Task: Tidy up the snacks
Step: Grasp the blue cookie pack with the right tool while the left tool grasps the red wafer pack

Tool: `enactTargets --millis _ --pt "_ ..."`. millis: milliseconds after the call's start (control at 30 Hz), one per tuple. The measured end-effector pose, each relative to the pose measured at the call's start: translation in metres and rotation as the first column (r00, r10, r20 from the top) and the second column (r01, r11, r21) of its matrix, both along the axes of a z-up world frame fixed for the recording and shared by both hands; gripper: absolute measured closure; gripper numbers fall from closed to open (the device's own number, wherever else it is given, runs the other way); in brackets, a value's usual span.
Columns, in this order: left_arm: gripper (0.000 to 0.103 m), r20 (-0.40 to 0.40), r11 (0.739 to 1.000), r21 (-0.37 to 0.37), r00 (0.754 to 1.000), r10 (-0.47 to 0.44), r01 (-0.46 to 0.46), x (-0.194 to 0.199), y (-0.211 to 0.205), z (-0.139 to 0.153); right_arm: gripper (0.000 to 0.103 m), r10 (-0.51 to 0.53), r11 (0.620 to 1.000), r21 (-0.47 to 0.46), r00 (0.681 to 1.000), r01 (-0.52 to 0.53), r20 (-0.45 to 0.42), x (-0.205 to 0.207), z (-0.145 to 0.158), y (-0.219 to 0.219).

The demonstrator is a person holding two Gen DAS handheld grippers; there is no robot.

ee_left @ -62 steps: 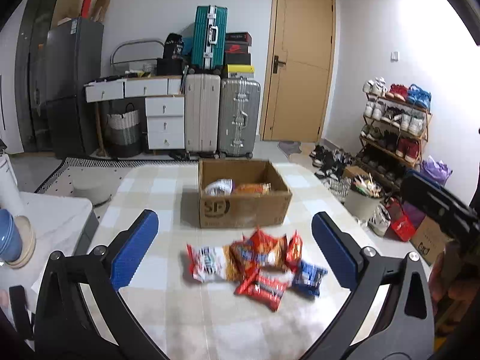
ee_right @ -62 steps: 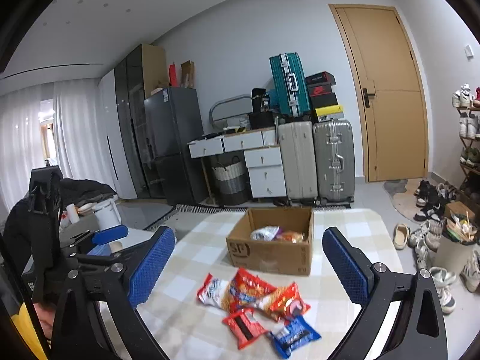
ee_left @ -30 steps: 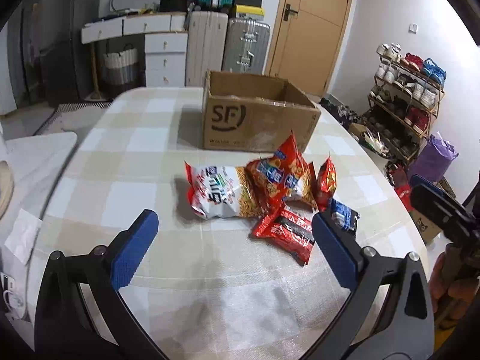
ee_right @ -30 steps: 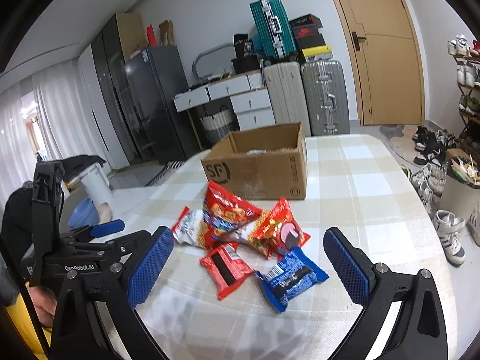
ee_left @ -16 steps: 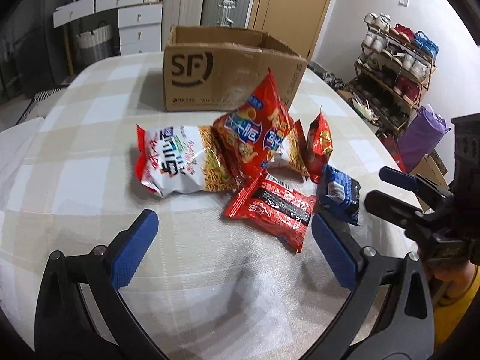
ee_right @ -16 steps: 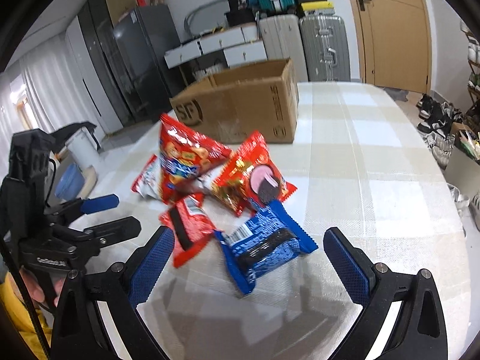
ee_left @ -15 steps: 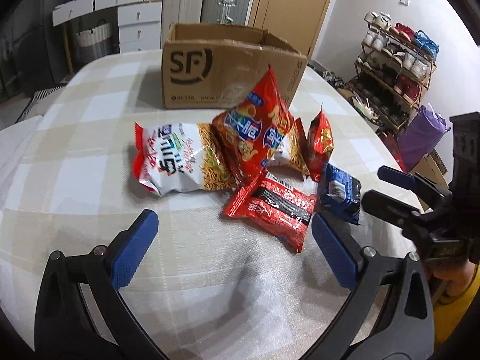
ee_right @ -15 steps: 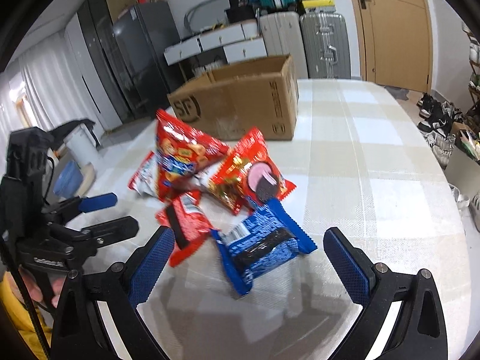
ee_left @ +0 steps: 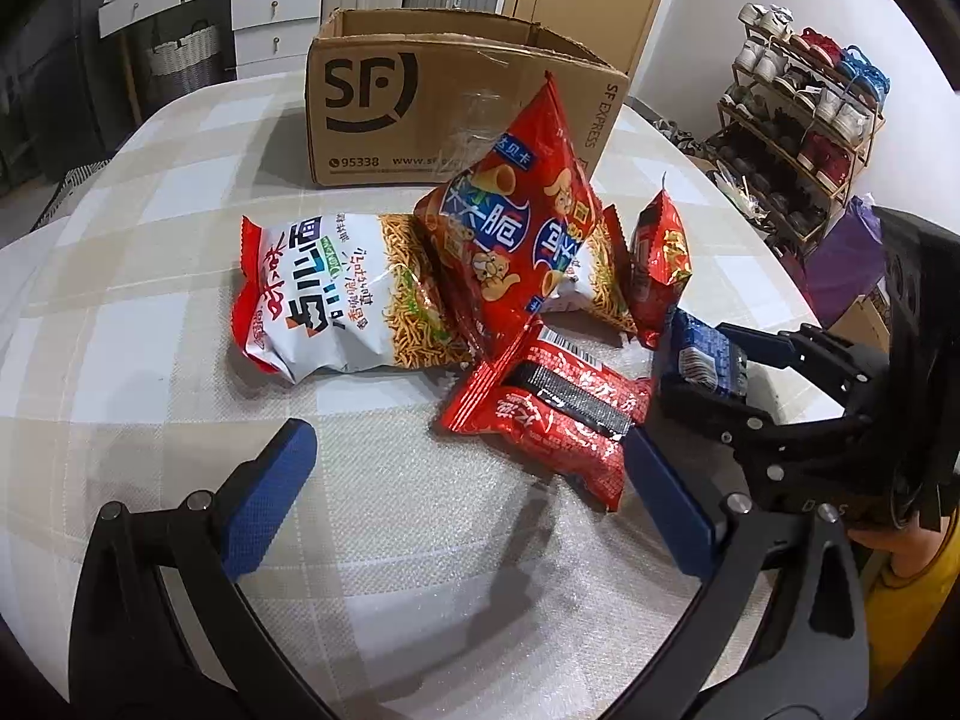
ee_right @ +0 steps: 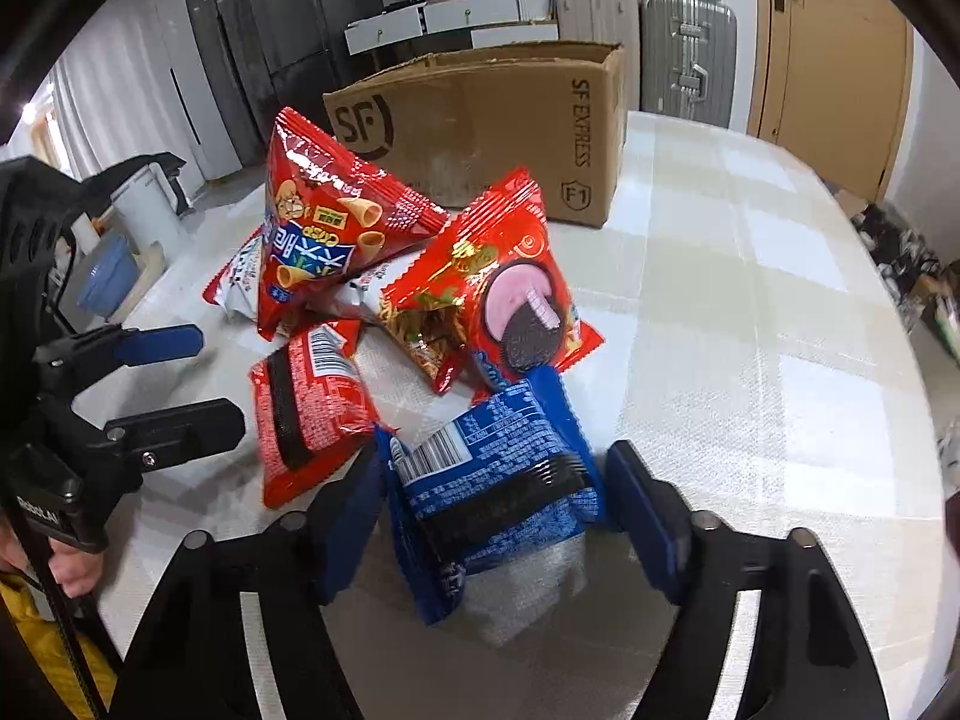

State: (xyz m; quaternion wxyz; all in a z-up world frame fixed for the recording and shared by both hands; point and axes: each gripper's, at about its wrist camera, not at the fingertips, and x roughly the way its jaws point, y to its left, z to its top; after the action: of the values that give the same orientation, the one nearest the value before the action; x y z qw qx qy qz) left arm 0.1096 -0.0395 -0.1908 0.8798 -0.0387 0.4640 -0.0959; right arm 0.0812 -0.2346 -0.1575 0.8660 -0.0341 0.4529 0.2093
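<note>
Your right gripper has just been closing its fingers around the blue snack pack, which sits between the two blue pads; the left pad touches its crinkled edge, but whether the right pad presses on it you cannot tell from these views. That blue pack lies on the checked surface at the near edge of the snack pile, well in front of the cardboard box. Your left gripper hovers with its fingers wide apart and nothing between them, just in front of the flat red pack. That red pack lies in front of the box too, touching the blue pack's left side in the right wrist view. Behind it, nearer the box, the tall red cone-snack bag stands tilted against the pile, and the white and red noodle-snack bag lies to the left of it. A small red pouch stands to the right of the tall bag, between the blue pack and the box. The box stands open-topped at the far side of the surface.
</note>
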Motion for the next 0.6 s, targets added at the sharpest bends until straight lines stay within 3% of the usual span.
enactTargets --millis 67,200,600 --pt "0.001 -0.004 1.0 -0.002 1.0 0.005 -0.005 0.001 0.0 -0.002 0.05 0.0 1.0 0.024 1.0 0.0 -0.003 0.0 0.0 -0.002" --pt "0.001 -0.008 1.0 0.002 1.0 0.012 -0.012 0.004 -0.001 -0.004 0.054 -0.011 0.999 0.042 1.0 0.011 0.008 -0.005 0.002 -0.005" --pt "0.001 -0.014 0.999 0.042 1.0 -0.016 0.017 0.011 -0.024 -0.004 0.055 -0.076 0.977 0.2 0.997 0.073 0.008 -0.023 0.016 -0.032"
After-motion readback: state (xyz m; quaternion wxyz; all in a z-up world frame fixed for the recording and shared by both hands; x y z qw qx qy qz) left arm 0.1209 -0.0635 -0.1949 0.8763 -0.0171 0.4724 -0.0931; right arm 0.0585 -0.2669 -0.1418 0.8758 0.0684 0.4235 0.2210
